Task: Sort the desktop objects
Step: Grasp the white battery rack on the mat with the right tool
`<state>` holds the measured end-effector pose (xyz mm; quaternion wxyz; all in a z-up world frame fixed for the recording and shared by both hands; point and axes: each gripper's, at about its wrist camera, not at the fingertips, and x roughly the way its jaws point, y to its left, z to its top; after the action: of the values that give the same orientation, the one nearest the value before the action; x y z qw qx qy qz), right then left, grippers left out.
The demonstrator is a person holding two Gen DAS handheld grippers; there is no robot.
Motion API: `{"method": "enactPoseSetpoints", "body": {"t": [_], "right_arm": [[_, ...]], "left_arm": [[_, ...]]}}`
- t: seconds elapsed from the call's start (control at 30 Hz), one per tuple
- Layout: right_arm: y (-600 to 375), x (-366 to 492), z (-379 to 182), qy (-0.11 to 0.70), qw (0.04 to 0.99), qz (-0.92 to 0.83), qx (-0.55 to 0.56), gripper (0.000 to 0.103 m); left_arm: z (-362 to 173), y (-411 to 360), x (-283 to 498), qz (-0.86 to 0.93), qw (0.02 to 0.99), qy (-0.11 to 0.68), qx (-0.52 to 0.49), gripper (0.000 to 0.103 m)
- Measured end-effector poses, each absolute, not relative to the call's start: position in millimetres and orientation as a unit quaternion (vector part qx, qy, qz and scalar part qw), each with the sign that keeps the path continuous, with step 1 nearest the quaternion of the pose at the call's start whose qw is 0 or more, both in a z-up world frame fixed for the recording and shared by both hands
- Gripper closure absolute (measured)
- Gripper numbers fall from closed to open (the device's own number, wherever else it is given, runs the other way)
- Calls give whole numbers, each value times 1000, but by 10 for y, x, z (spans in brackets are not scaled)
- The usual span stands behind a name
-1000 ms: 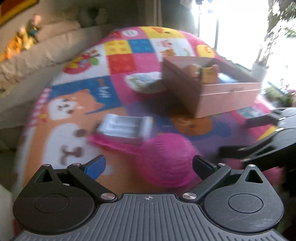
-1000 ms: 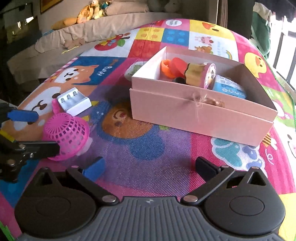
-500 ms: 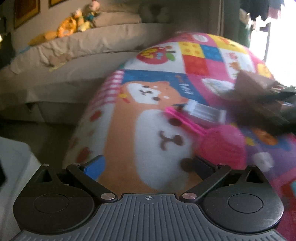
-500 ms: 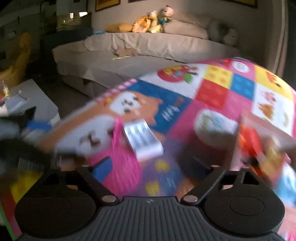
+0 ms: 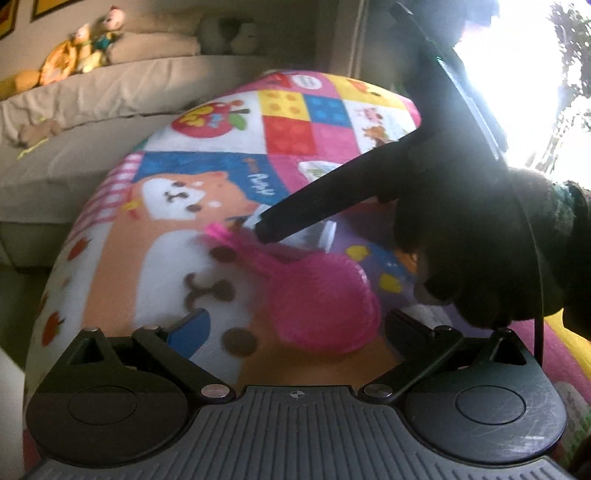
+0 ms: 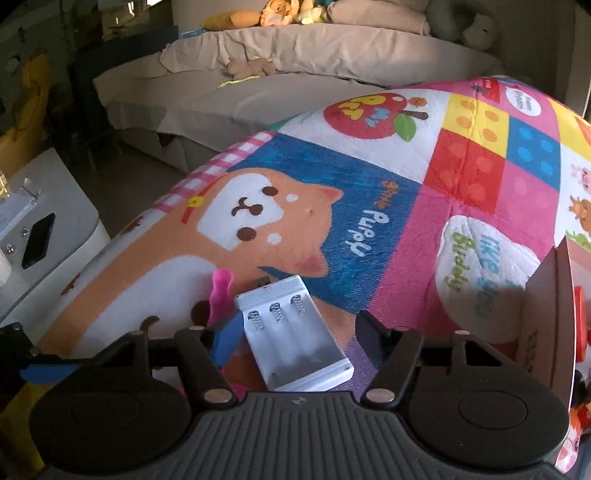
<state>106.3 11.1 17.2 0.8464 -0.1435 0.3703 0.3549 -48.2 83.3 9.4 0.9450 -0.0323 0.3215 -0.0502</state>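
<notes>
- On the colourful cartoon mat (image 6: pixel 369 206) that covers the worktop lies a white battery holder (image 6: pixel 291 328), with three springs at its far end; it rests flat, a little turned, near the picture of an orange puppy.
- The right claw (image 6: pixel 295 332) stands around this holder, one finger on each side; its jaws are closing, the holder is between them, but the pads do not yet press on it, a small gap shows on both sides.
- Just to the left of the holder lies a pink handle (image 6: pixel 220 291); in the left wrist view it belongs to a pink plastic scoop (image 5: pixel 321 299) with a mesh bowl, lying on the mat and a little blurred.
- The left claw (image 5: pixel 295 325) is near above the bowl of the scoop; its fingers stand wide apart and nothing is pressed between them; the bowl shows in the gap, but I cannot tell if it touches a finger.
- In the left wrist view the dark arm of the right claw comes down from the upper right, and its tip (image 5: pixel 266 232) is at the holder, just behind the pink handle.
- At the right edge of the right wrist view stands a brown box (image 6: pixel 550 317); red and orange things show inside it, too cut off to name.
- Behind the worktop there is a beige sofa (image 6: pixel 295 74) with soft toys (image 6: pixel 288 9) on top.
</notes>
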Motion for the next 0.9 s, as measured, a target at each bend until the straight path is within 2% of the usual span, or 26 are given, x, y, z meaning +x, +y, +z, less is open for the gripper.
{"method": "enactPoseSetpoints", "body": {"t": [0.2,0.43,0.53,0.67,0.73,0.83,0.9], "right_arm": [[38,1103,179,375,851,343,-136,36],[-110,1072,156,391,850,330,-127,35],[-164,939,168,349,862,337,-147,21],[-99,953,149,337,861,350,-154,20],[-68,1020,131,334,863,349,-146,26],[-30,1147,72,358,856,349,-131,45],[-56,1131,76,361,857,345,-125,48]], "left_arm": [[61,747,-352,-23,943,333,-4,0],[30,1134,-416,74,936,343,-5,0],[37,1262,-465,91,935,341,-37,0],[29,1233,-463,96,934,344,-30,0],[27,1227,-451,95,934,344,-31,0],[16,1230,-453,92,934,345,-33,0],[16,1229,-447,92,933,345,-34,0]]}}
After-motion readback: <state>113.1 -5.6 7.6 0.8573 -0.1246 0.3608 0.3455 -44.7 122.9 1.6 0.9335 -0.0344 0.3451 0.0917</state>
